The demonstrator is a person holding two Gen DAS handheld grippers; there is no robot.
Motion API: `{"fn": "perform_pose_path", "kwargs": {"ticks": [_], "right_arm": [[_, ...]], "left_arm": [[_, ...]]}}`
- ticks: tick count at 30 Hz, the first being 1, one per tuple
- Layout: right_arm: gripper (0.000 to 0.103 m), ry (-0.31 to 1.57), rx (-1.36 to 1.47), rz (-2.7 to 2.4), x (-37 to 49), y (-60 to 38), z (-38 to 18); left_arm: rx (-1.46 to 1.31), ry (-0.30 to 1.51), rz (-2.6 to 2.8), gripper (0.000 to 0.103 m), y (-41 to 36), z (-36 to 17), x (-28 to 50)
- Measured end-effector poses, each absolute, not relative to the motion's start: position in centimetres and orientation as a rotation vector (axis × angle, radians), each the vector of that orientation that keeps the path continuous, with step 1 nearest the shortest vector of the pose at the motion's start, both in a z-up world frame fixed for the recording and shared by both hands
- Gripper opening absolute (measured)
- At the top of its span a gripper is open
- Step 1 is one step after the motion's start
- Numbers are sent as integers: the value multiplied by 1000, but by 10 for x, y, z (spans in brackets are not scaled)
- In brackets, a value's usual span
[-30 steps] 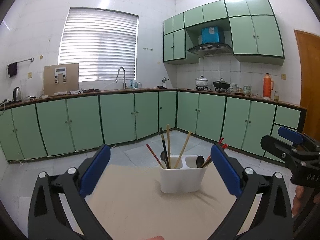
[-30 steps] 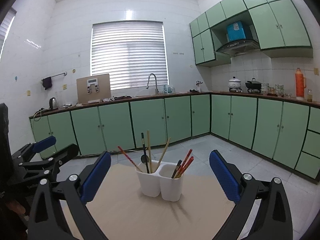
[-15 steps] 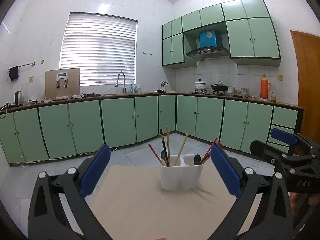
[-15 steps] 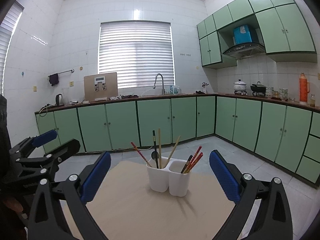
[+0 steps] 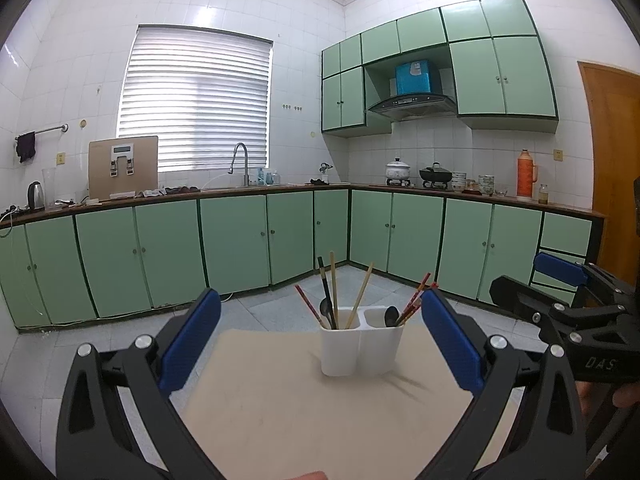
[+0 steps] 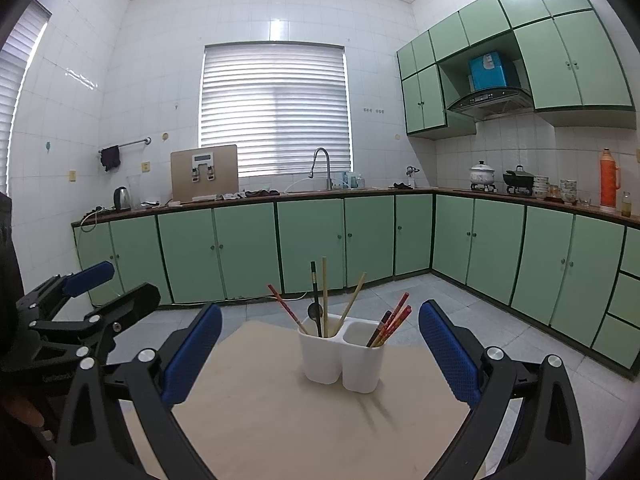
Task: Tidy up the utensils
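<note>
The chopsticks (image 6: 352, 303) are light, stiff and slick, so I'd pinch them high on the shafts. They stand in a white twin-cup holder (image 6: 342, 354) on the worktop (image 6: 280, 408). My right hand-held gripper (image 6: 320, 354) and left hand-held gripper (image 5: 320, 344) gape wide, empty.

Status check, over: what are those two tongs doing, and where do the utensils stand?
Left tongs open, empty. Right tongs open, empty. Utensils upright in white two-cup holder on table. Nothing in the way.

"DAS" (cut off) on right gripper (image 5: 560, 300)
</note>
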State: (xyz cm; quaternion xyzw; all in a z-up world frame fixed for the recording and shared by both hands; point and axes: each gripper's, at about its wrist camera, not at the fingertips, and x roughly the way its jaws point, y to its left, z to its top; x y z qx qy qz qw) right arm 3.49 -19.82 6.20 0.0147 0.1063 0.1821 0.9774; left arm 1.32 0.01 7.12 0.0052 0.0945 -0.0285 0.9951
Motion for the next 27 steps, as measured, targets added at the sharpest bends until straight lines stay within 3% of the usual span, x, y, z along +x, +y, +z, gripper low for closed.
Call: {"fn": "perform_pose_path", "kwargs": {"ticks": [27], "right_arm": [[97,213,27,372,35,-193,63]], "left_arm": [[7,196,-54,97,1,70,13]]}}
